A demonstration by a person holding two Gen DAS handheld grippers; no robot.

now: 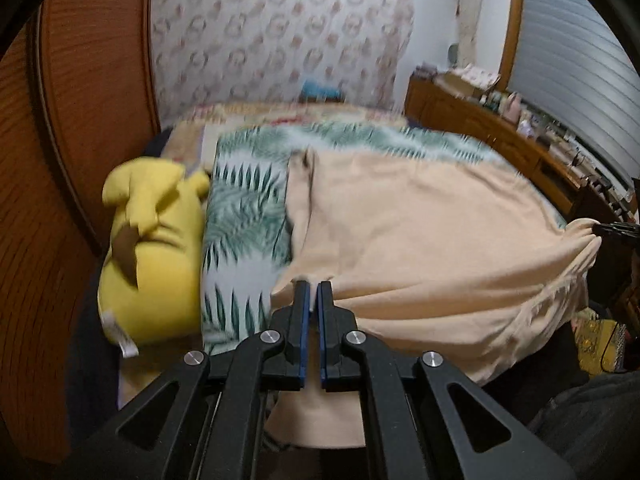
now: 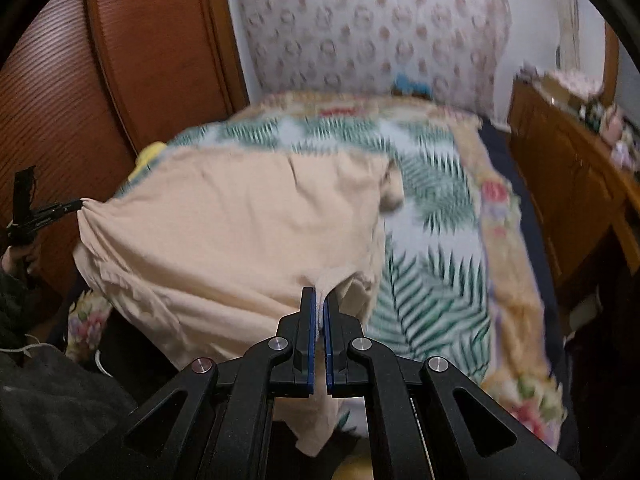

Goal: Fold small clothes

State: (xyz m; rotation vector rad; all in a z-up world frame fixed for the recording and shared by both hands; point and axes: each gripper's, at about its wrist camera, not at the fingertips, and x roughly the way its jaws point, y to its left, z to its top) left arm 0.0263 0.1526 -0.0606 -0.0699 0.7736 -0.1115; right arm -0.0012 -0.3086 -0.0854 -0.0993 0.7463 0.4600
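Note:
A peach garment (image 1: 432,240) (image 2: 248,232) is stretched between both grippers above the near end of a bed. My left gripper (image 1: 313,286) is shut on one near corner of it, with cloth hanging down between the fingers. My right gripper (image 2: 320,294) is shut on the other near corner, a bunched fold pinched between its blue pads. Each gripper also shows at the edge of the other's view, the right gripper (image 1: 616,229) and the left gripper (image 2: 60,207), tugging the cloth taut. The garment's far edge lies on the leaf-print bedspread (image 1: 244,216) (image 2: 436,240).
A yellow plush toy (image 1: 154,256) lies at the bed's left edge by a wooden wardrobe (image 1: 80,120). A patterned quilt (image 2: 368,28) stands against the wall behind the bed. A cluttered wooden dresser (image 1: 500,132) (image 2: 568,168) runs along the right. A dark sleeve (image 2: 36,392) shows at lower left.

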